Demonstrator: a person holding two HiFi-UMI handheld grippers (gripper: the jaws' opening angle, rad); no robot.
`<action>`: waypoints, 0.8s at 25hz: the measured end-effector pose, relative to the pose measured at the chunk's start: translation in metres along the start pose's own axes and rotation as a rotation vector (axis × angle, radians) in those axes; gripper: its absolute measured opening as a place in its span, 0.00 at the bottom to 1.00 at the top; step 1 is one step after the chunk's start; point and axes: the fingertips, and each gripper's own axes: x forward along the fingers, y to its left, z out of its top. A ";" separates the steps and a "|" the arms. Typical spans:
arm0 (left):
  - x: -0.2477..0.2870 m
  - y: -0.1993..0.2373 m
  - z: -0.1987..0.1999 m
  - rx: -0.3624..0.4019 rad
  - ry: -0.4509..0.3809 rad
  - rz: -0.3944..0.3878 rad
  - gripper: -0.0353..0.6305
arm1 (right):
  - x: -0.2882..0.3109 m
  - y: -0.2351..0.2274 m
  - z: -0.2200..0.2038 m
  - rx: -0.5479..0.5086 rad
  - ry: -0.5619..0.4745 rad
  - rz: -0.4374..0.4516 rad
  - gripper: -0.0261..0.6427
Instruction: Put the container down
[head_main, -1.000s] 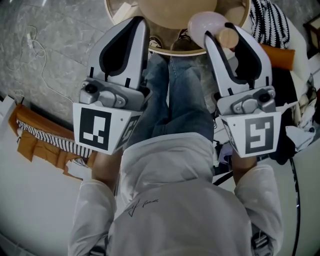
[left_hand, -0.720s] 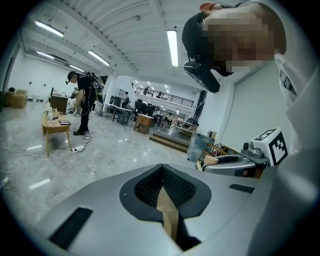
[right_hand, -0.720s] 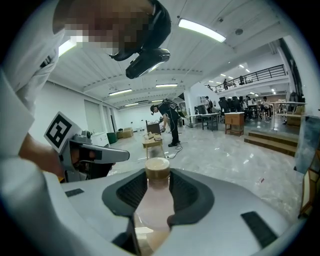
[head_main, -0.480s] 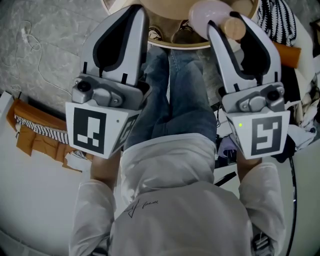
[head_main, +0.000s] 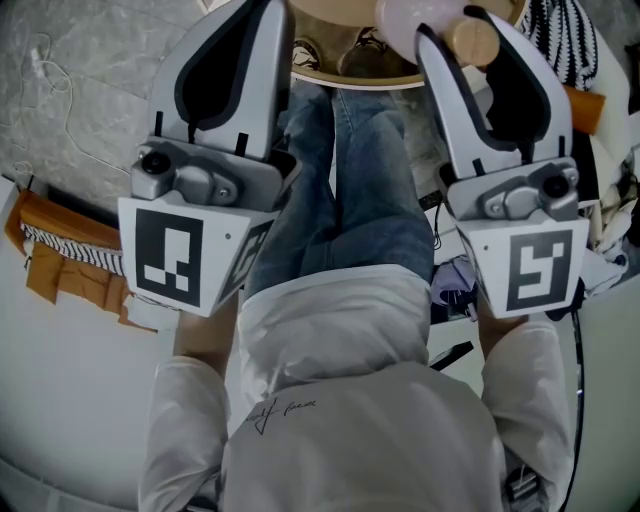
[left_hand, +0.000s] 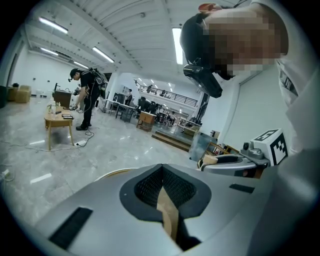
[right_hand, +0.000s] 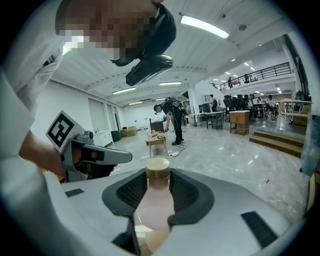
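My right gripper (head_main: 452, 22) is shut on the container (head_main: 410, 14), a pale pink bottle with a tan round cap (head_main: 470, 40). In the right gripper view the bottle (right_hand: 154, 205) stands upright between the dark pads, its cap (right_hand: 157, 167) just above them. It hangs over the edge of a round wooden table (head_main: 345, 77). My left gripper (head_main: 268, 8) is level with it on the left, jaws together with nothing held. In the left gripper view the pads (left_hand: 150, 185) meet at their tips and only tan table shows behind them.
The person's jeans-clad legs (head_main: 350, 180) run between the two grippers. Striped and orange cloths (head_main: 60, 250) lie at the left, more striped fabric (head_main: 555, 40) at the right. A white cable (head_main: 50, 70) trails on the marble floor. A person stands by a small table (left_hand: 57, 120) far off.
Both grippers have moved forward, toward the top of the head view. The bottle has gone along in the right gripper and now sits partly past the frame's top edge.
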 end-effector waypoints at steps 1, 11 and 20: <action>0.001 0.000 0.000 -0.003 0.000 0.001 0.08 | 0.001 0.001 0.000 -0.004 0.000 0.006 0.26; 0.012 0.009 -0.010 -0.028 -0.003 0.026 0.08 | 0.021 -0.003 -0.014 -0.012 0.009 0.036 0.26; 0.024 0.018 -0.022 -0.027 0.025 0.040 0.08 | 0.034 -0.008 -0.029 -0.003 0.027 0.051 0.26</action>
